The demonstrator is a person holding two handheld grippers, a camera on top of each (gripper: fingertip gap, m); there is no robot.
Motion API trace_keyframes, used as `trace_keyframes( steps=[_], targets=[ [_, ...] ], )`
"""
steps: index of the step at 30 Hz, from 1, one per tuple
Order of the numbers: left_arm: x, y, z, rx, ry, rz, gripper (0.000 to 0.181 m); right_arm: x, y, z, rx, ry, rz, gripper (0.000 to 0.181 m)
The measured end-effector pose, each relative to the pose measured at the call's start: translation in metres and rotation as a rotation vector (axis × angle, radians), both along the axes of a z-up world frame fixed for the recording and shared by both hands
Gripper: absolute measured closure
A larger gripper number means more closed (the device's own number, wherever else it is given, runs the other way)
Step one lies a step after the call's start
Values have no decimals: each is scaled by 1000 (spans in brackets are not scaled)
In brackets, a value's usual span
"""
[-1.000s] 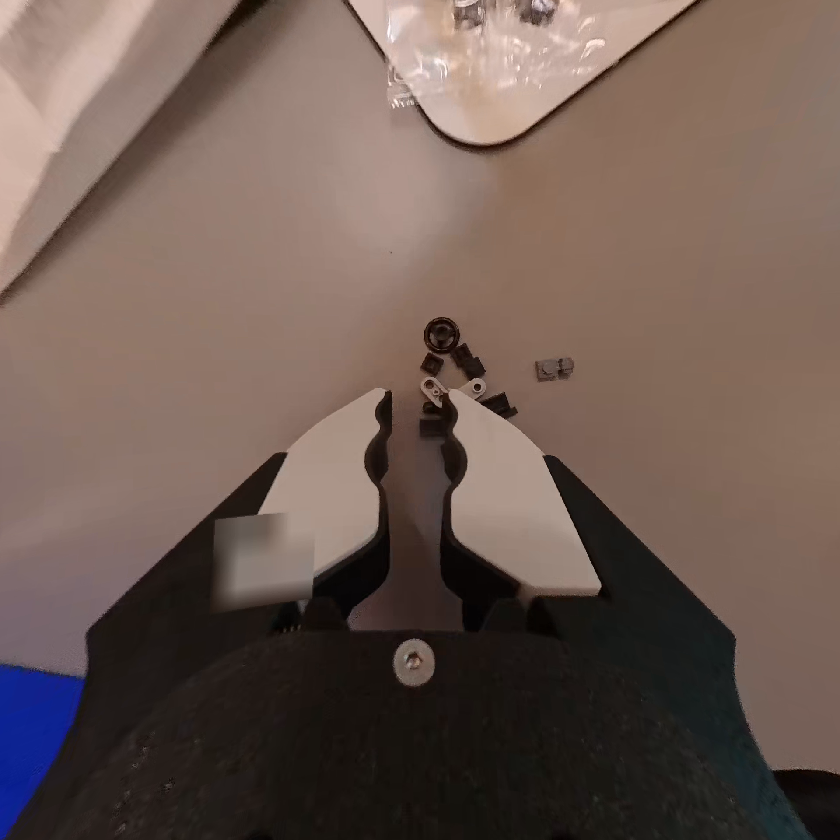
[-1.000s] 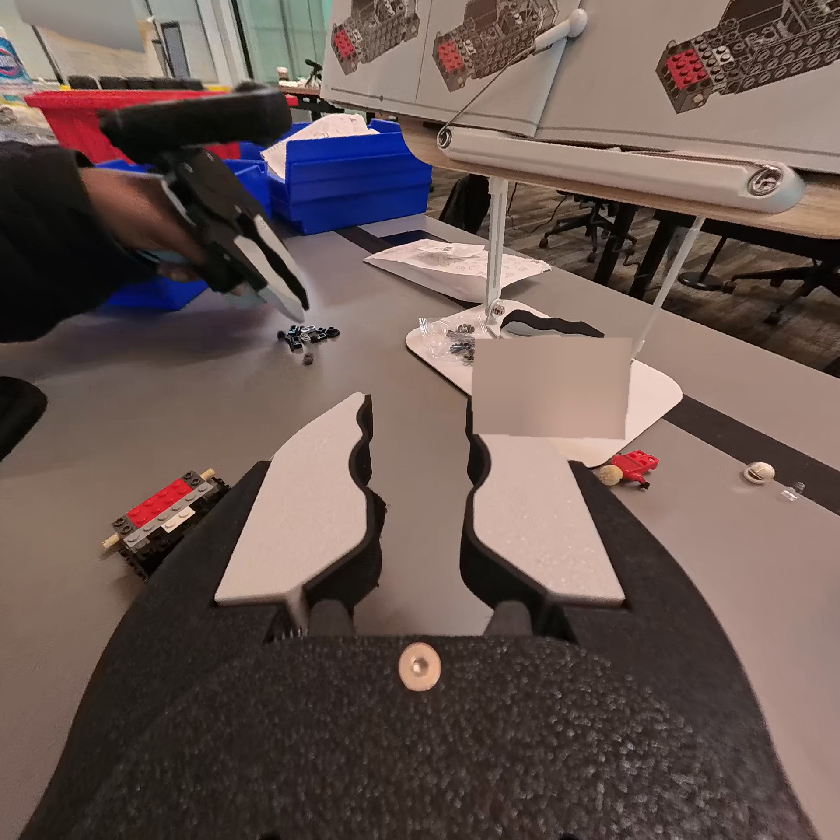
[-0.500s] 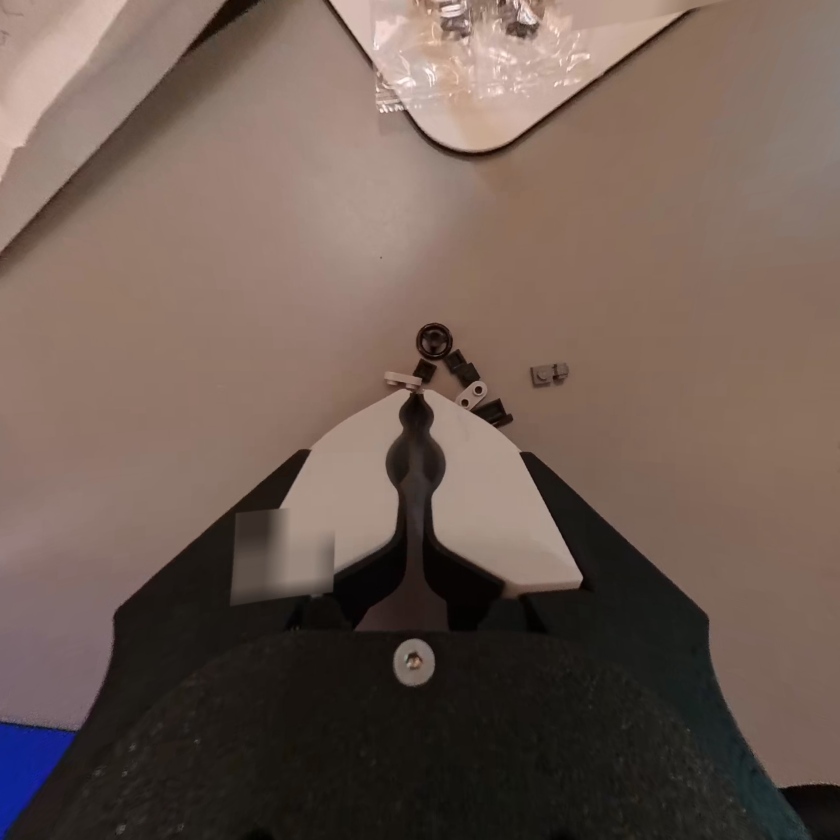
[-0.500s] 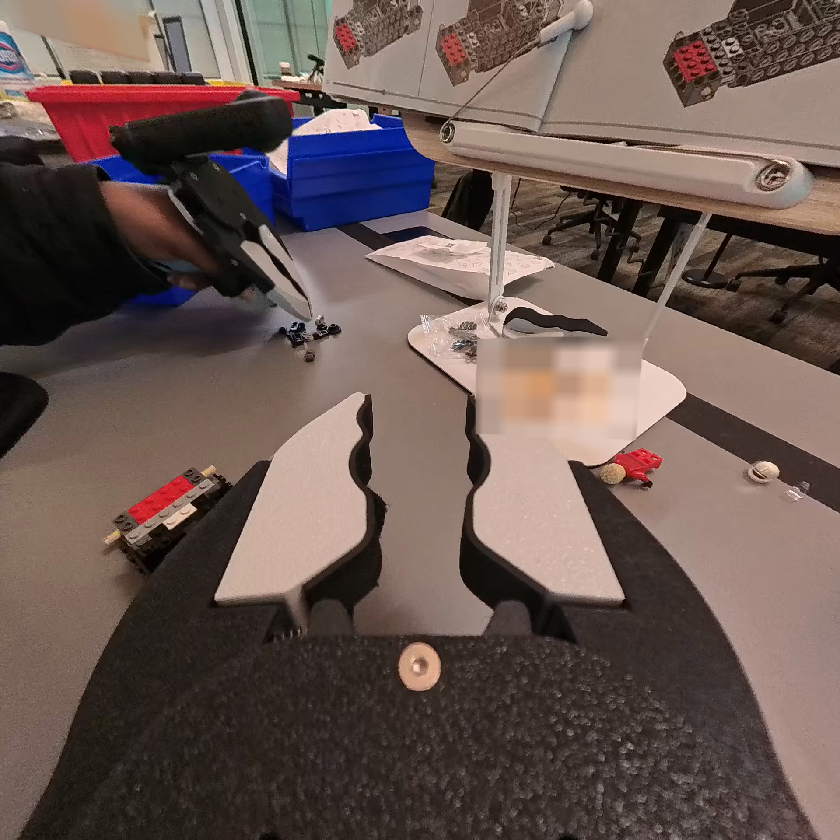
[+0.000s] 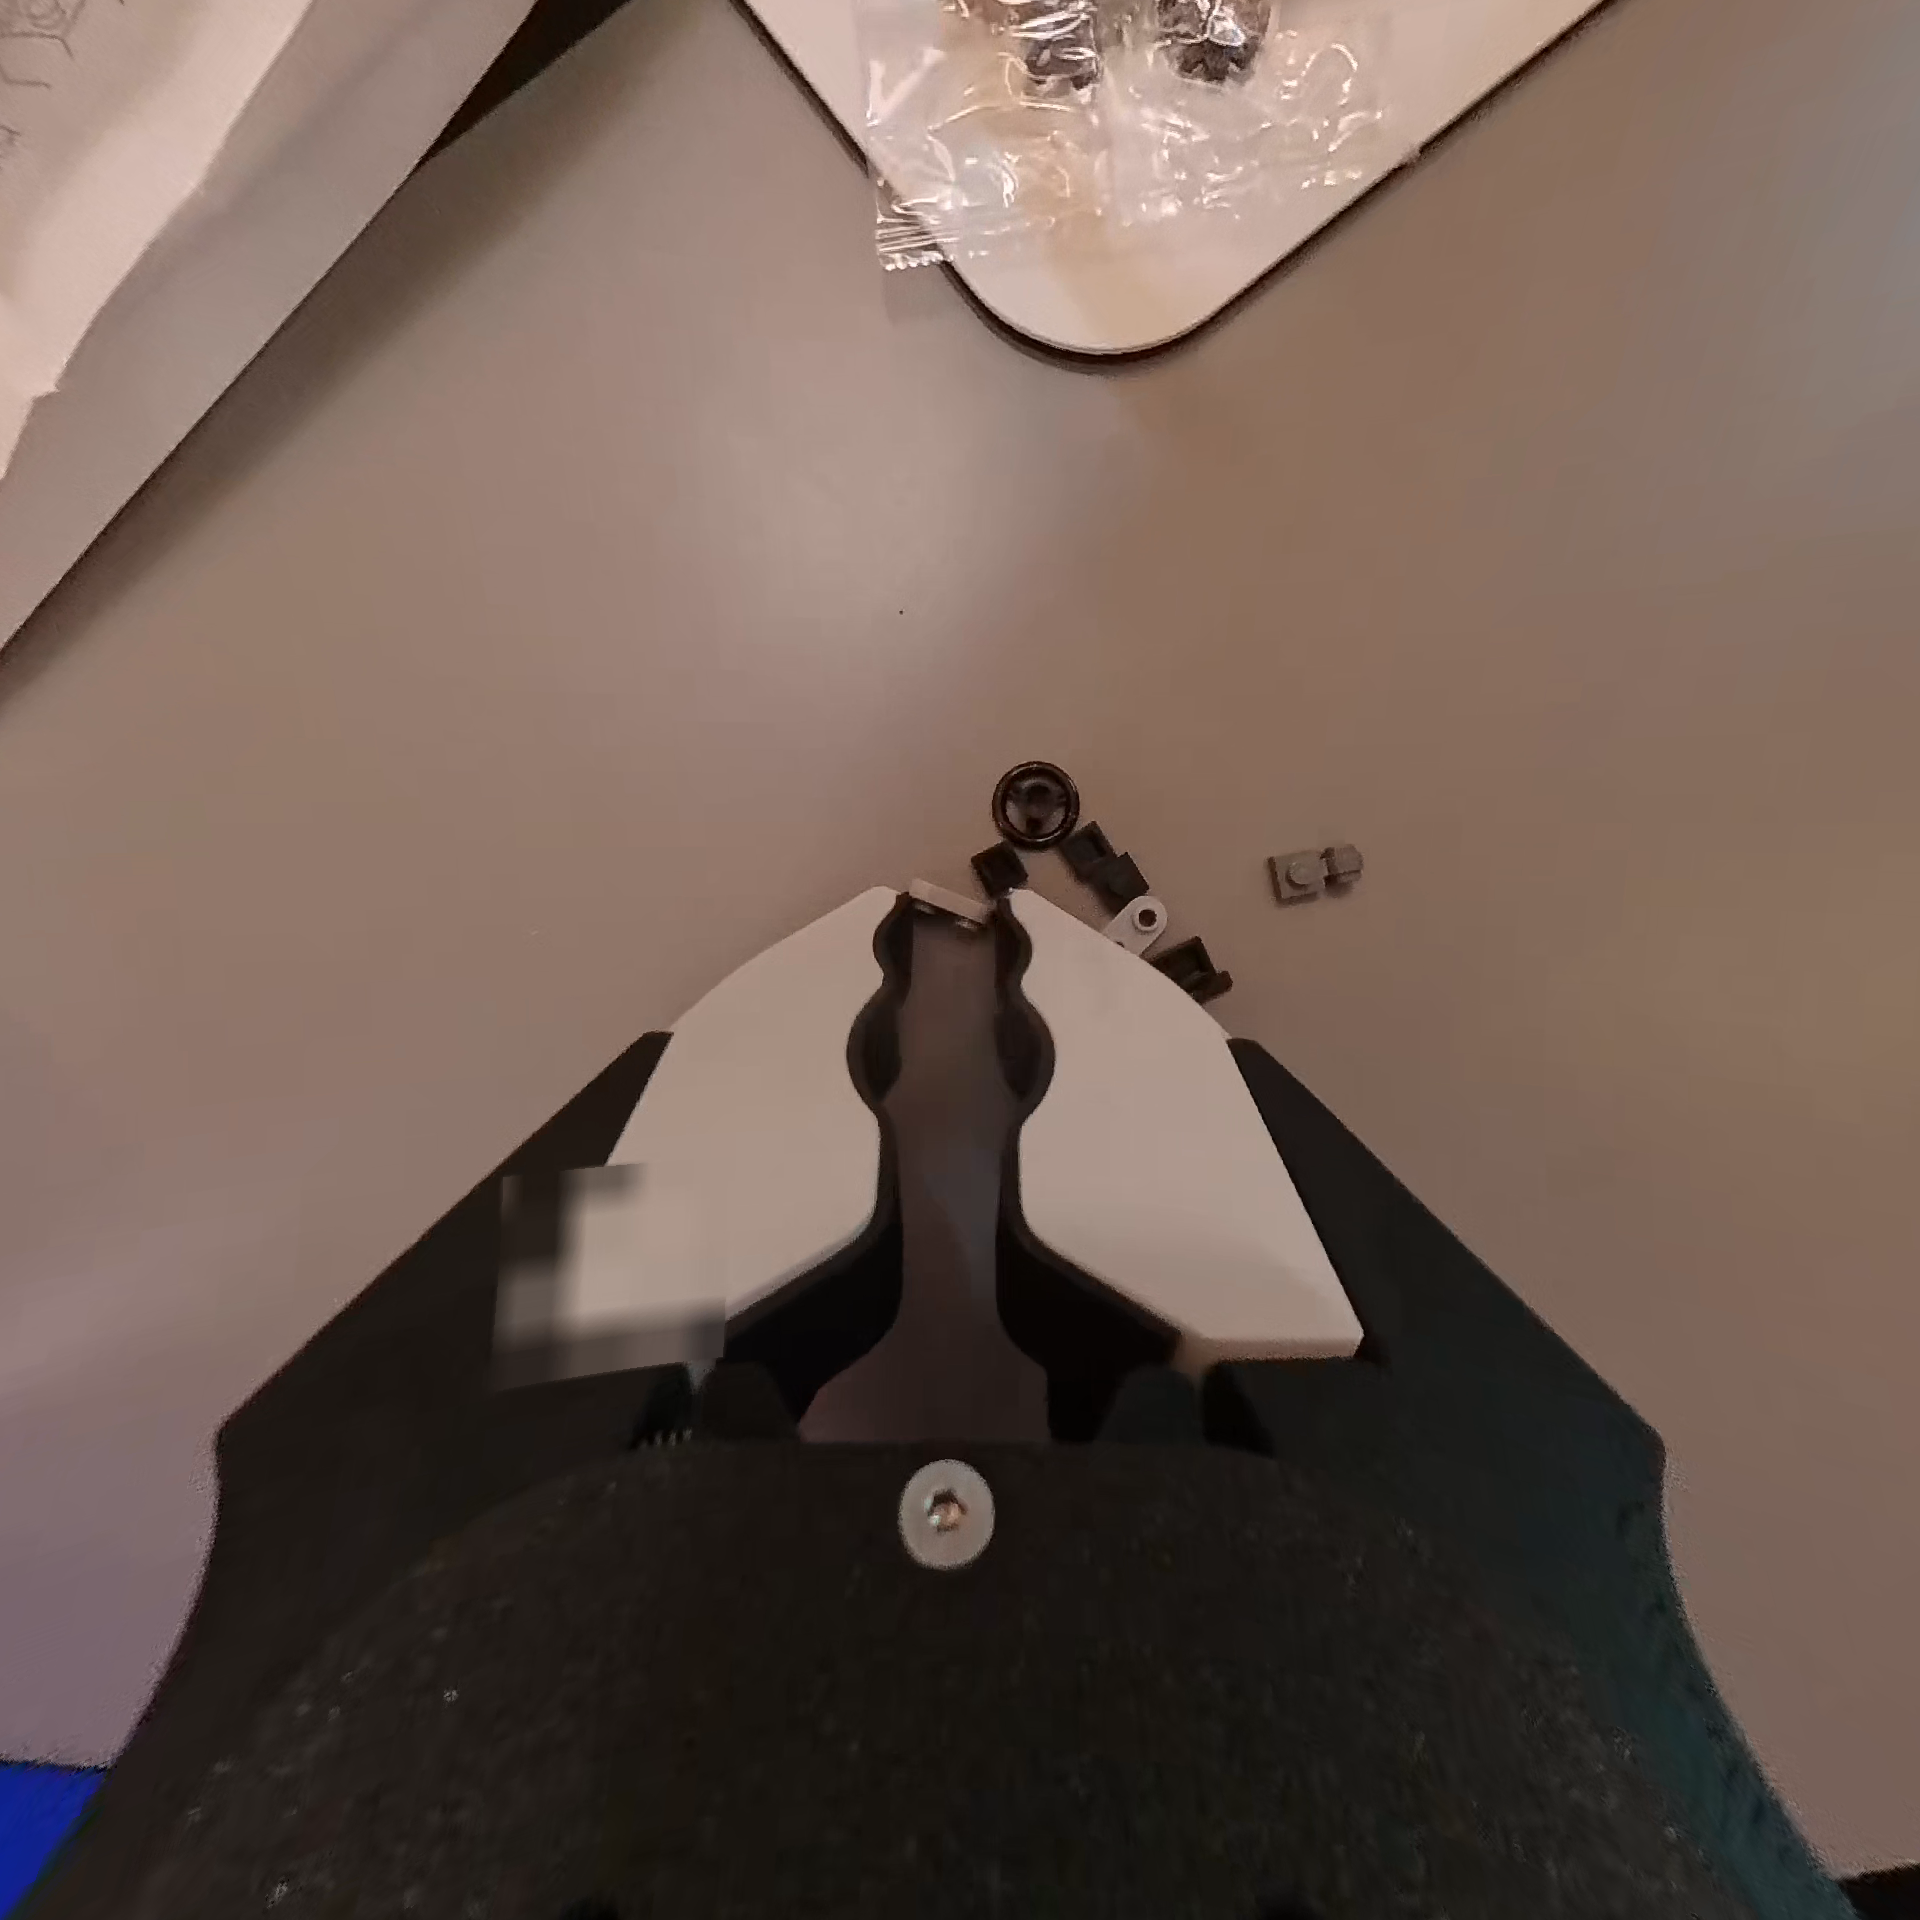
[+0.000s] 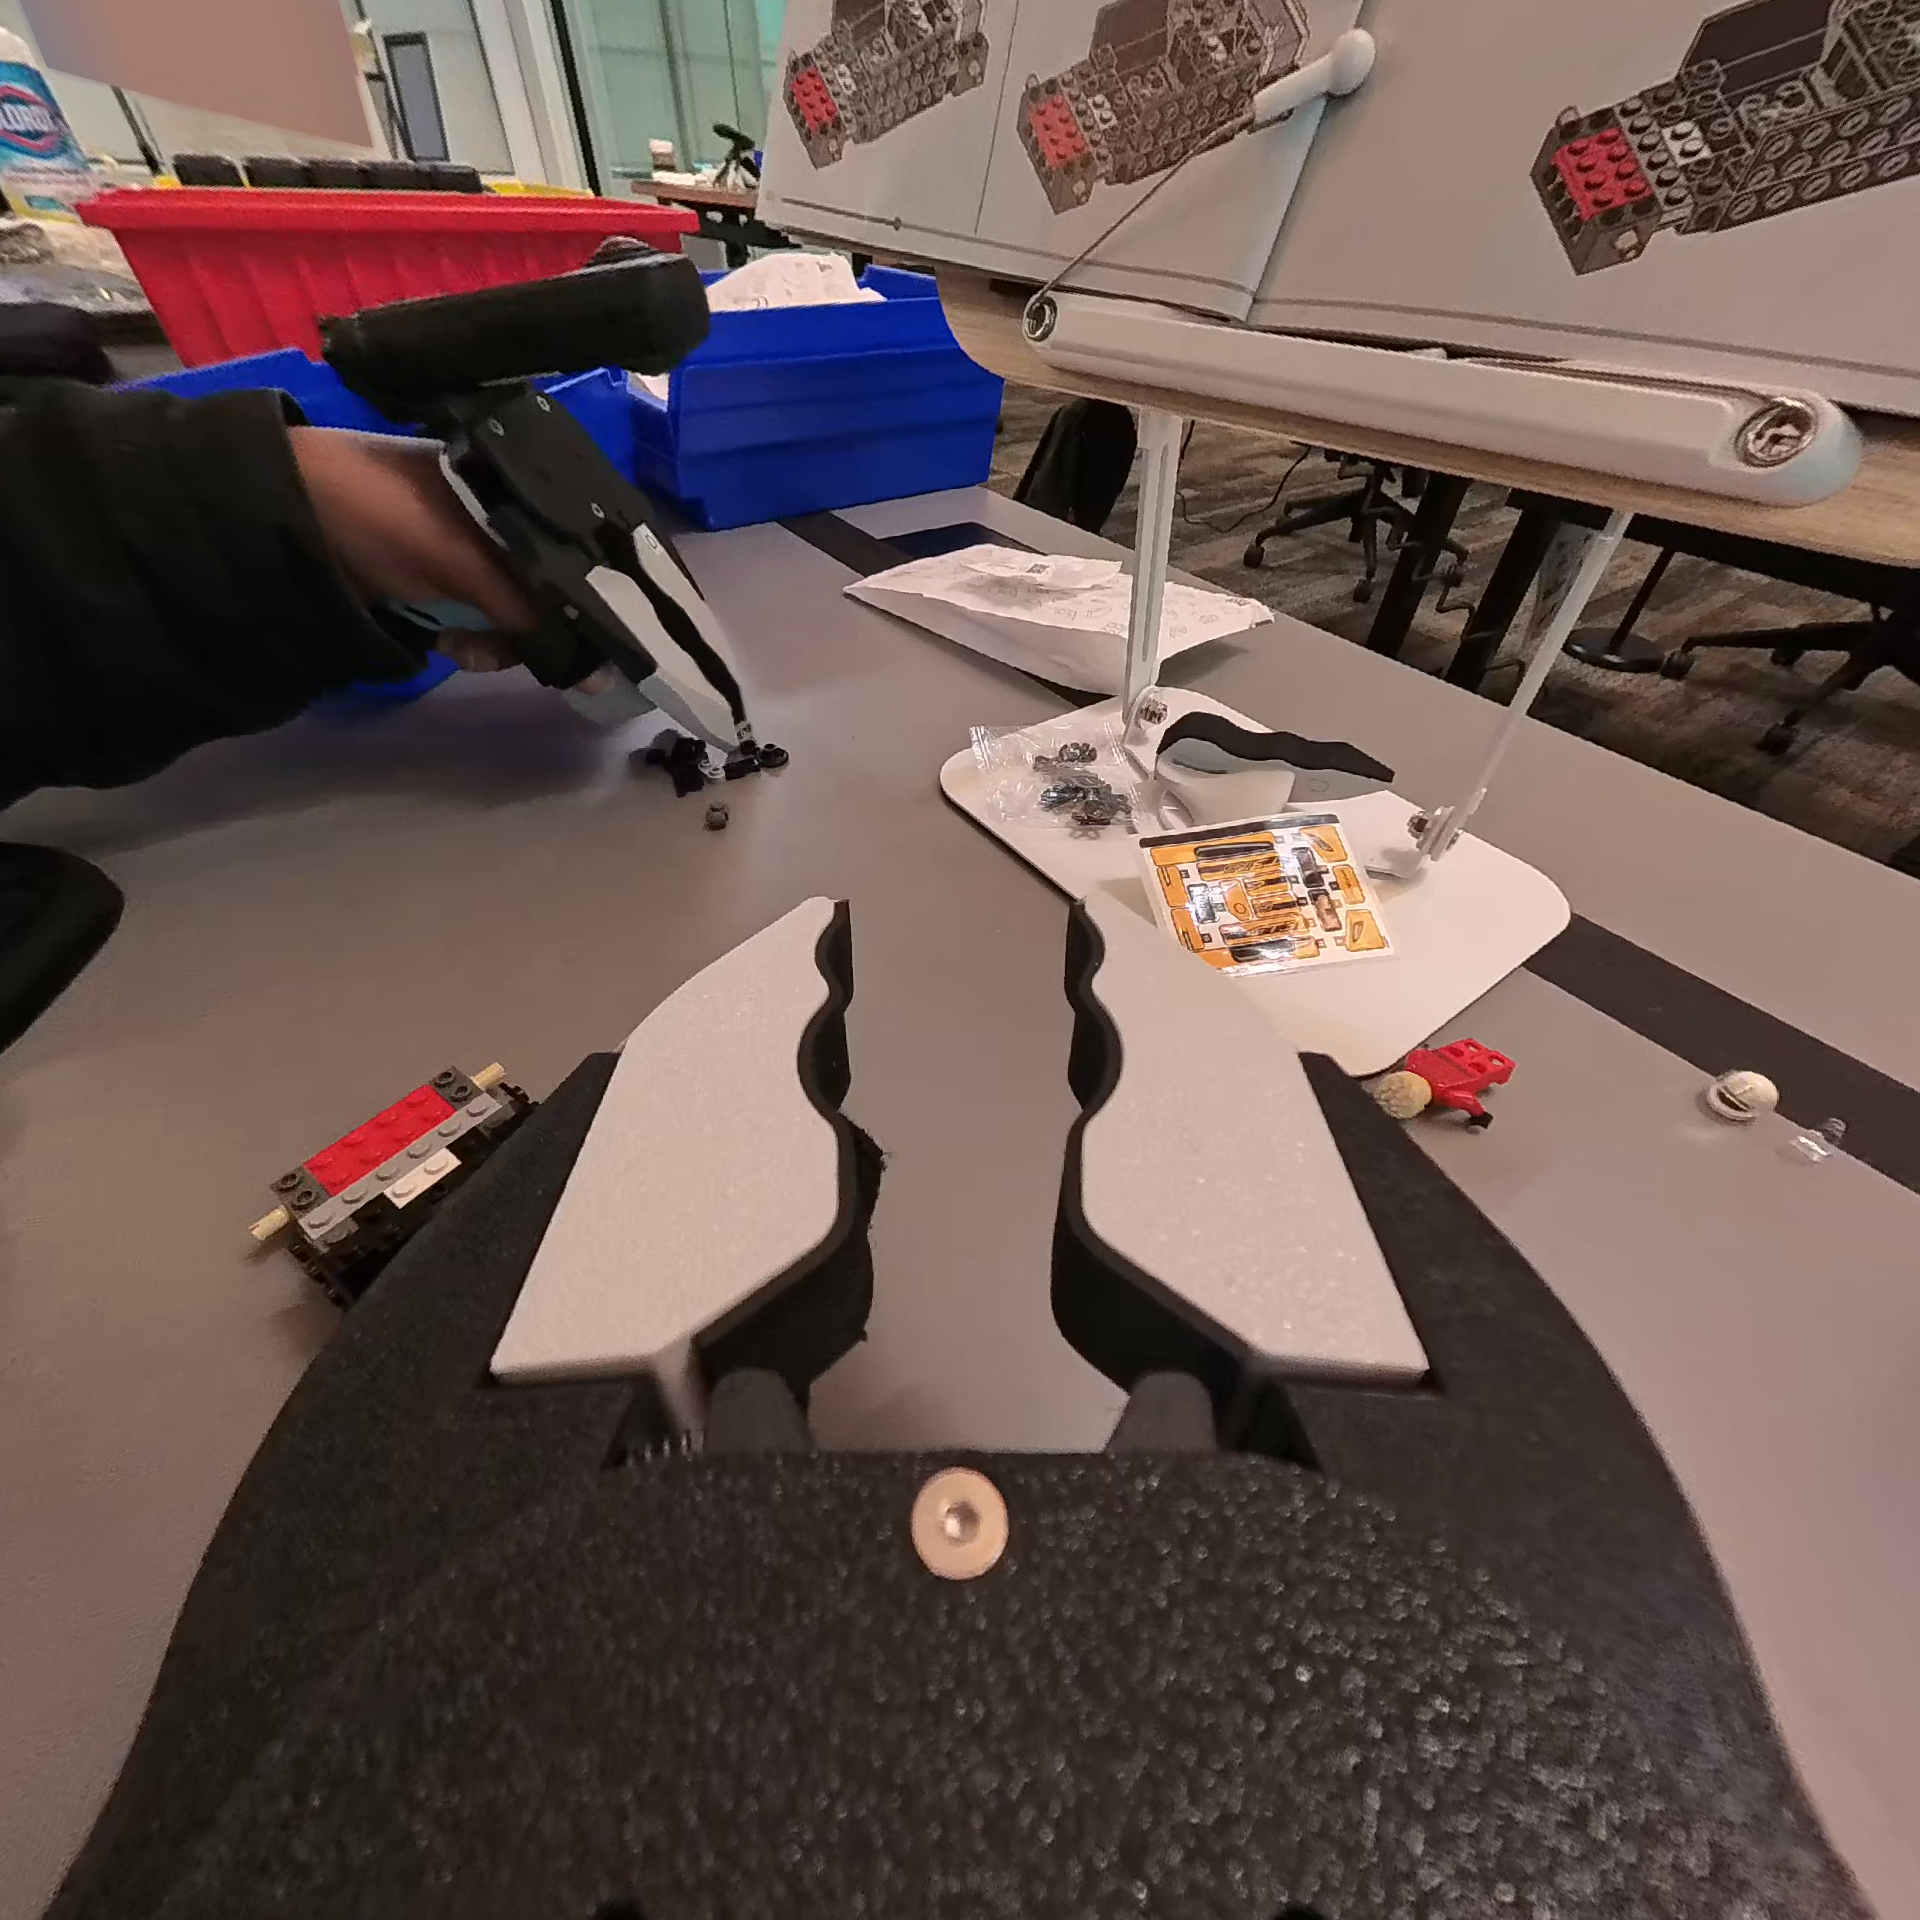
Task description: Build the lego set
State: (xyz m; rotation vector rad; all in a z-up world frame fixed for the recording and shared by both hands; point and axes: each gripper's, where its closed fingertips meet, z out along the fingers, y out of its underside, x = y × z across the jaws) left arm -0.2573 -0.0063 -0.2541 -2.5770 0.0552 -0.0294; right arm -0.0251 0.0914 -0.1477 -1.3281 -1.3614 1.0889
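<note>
A heap of small black and grey Lego pieces (image 5: 1117, 883) lies on the grey table, with a black ring (image 5: 1035, 807) and a grey clip plate (image 5: 1314, 878) among them. My left gripper (image 5: 948, 904) is shut on a small light grey piece (image 5: 940, 900), held across its fingertips just over the heap. In the right wrist view the left gripper (image 6: 732, 727) hangs over the heap (image 6: 707, 764). My right gripper (image 6: 956, 935) is open and empty above the table. The partly built red, grey and black model (image 6: 390, 1169) lies to its left.
A white stand base (image 6: 1455, 935) holds a sticker sheet (image 6: 1262, 894) and a clear bag of parts (image 6: 1049, 779); the instruction pages (image 6: 1455, 156) sit on top. A red piece (image 6: 1460, 1070) and a white round piece (image 6: 1742, 1094) lie right. Blue bins (image 6: 821, 416) stand behind. The left gripper's tips are roughly 30 cm from the right gripper's. My right tips are about 20 cm from the grey clip plate (image 5: 1314, 878), my left tips only 5 cm. The right camera catches it too, in the right wrist view (image 6: 717, 809).
My left gripper went from open to shut in the heap and now holds the light grey piece at its tips. My right gripper has stayed open and hardly moved.
</note>
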Motion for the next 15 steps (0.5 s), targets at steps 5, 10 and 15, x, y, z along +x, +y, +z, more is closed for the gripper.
trace_keyframes(
  steps=[5, 10, 15],
  targets=[
    [1, -6, 5, 26, 26, -39, 167, 0, 0, -1, 3, -4, 1, 142],
    [34, -14, 40, 135, 62, -196, 167, 0, -1, 0, 6, -1, 1, 142],
    [114, -13, 43, 87, 195, -569, 167, -1, -3, -1, 15, -10, 7, 142]
  ],
)
